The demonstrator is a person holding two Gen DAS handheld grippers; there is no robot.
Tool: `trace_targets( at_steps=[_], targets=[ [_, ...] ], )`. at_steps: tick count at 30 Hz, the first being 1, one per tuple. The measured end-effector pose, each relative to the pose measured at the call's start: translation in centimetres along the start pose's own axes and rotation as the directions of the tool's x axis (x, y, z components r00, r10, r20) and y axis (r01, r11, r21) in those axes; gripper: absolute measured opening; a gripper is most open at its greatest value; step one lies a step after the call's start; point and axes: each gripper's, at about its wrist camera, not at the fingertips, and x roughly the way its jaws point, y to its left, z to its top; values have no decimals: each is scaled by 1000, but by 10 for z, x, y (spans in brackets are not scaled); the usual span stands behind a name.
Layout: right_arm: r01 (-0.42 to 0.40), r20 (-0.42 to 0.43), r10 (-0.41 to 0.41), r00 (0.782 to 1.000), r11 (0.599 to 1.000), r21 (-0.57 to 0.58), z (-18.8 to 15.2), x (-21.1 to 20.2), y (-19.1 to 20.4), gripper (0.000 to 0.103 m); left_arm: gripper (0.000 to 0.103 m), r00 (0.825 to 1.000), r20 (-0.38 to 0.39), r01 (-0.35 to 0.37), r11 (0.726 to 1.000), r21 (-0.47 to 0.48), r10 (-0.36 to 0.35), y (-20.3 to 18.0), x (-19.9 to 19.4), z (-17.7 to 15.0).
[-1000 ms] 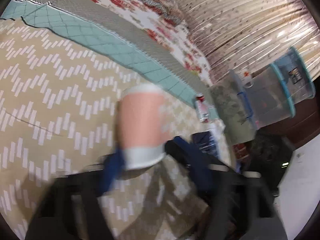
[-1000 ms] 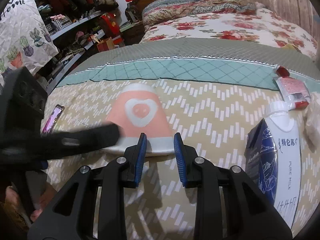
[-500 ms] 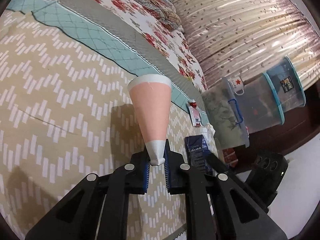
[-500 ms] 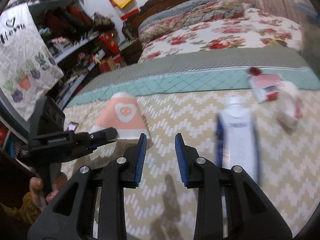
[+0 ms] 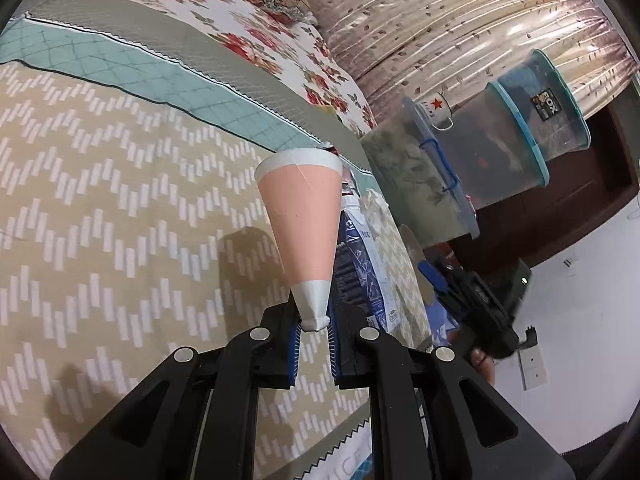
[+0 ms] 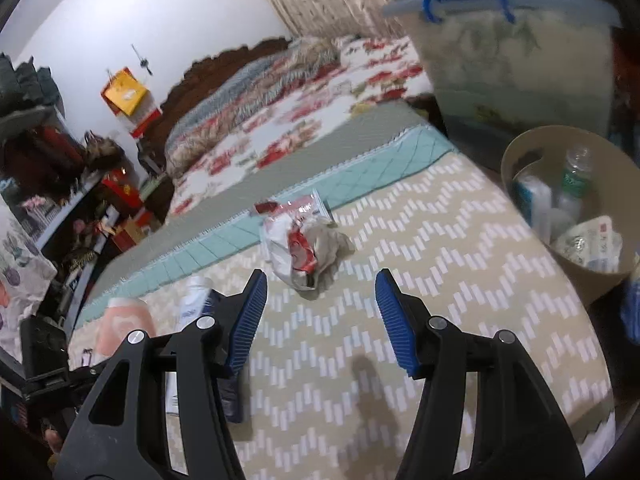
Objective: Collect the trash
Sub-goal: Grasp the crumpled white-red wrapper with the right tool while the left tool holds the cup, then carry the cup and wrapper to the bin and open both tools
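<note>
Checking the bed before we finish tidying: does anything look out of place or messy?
Yes. A crumpled red-and-white wrapper and a milk carton lie loose on the zigzag bedspread. The left claw pinches a flattened pink paper cup.

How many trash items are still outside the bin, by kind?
Paper cup: 1, held by left gripper
Milk carton: 1
Crumpled wrappers: 1 pile; pieces in it cannot be separated
Total: 3

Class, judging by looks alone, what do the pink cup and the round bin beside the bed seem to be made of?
Pink cup: probably matte paper; a glued seam runs down its side, and its end is pinched flat. Round bin: likely smooth plastic, with a thin, evenly beige wall; uncertain.
</note>
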Motion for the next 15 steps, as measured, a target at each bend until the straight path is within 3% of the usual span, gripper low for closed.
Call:
trace_targets(
  at_steps=[6, 10, 11, 15],
  targets=[
    [28, -76, -40, 996, 987, -158, 16, 51, 22, 64, 11, 1000, -1, -5, 1000, -10, 5, -1, 2, 0],
    [82, -112, -104, 988, 979, -189, 22, 86, 23, 64, 11, 1000, 0, -11, 1000, -10, 11, -1, -1, 1],
    [80, -127, -104, 986, 980, -182, 22, 92, 21, 53, 11, 1000, 1, -12, 1000, -9, 12, -2, -1, 1],
    [34, -127, -56, 990, 986, -165, 19, 85, 14, 43, 11, 1000, -1, -11, 1000, 2, 11, -8, 0, 1]
  ],
)
